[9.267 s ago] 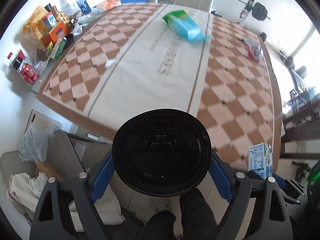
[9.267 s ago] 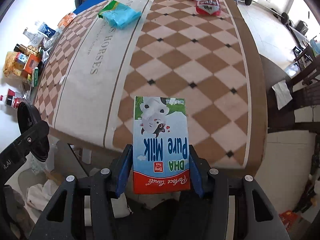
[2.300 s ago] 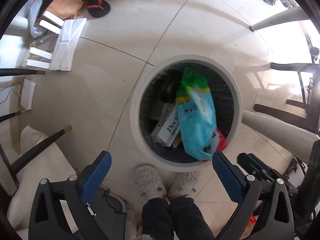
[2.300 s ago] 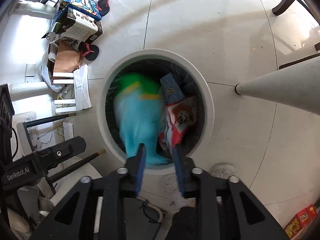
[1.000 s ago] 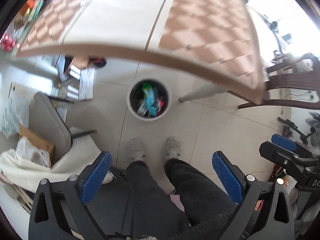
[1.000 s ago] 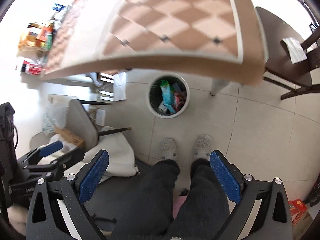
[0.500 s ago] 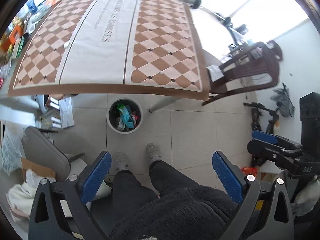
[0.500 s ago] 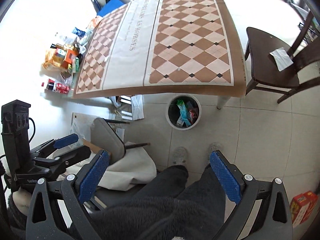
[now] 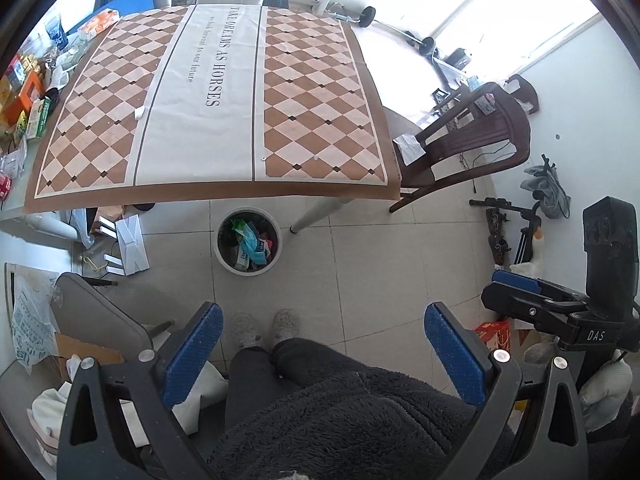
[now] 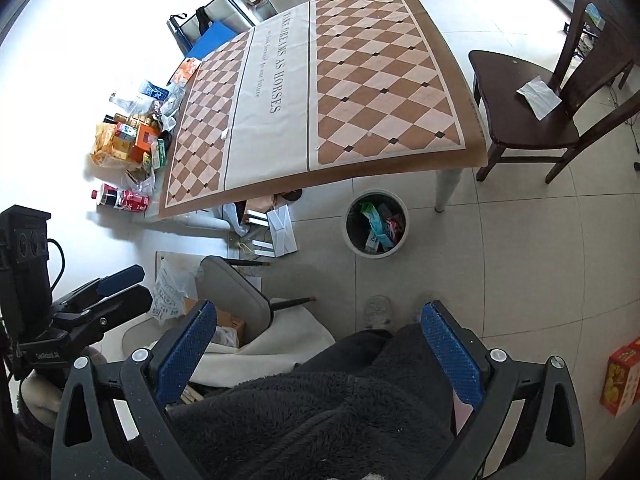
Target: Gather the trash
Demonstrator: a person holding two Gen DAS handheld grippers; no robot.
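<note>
- Currently, both the left hand-held gripper and the right hand-held gripper are being held spread wide and empty, high above the floor.
- Collected trash is lying in the white bin ahead and below, beside the counter edge; neither is clearly nearer.
- "TAKE DREAMS AS HORSES" is being shown on the cloth; bin labels are probably too small.
</note>
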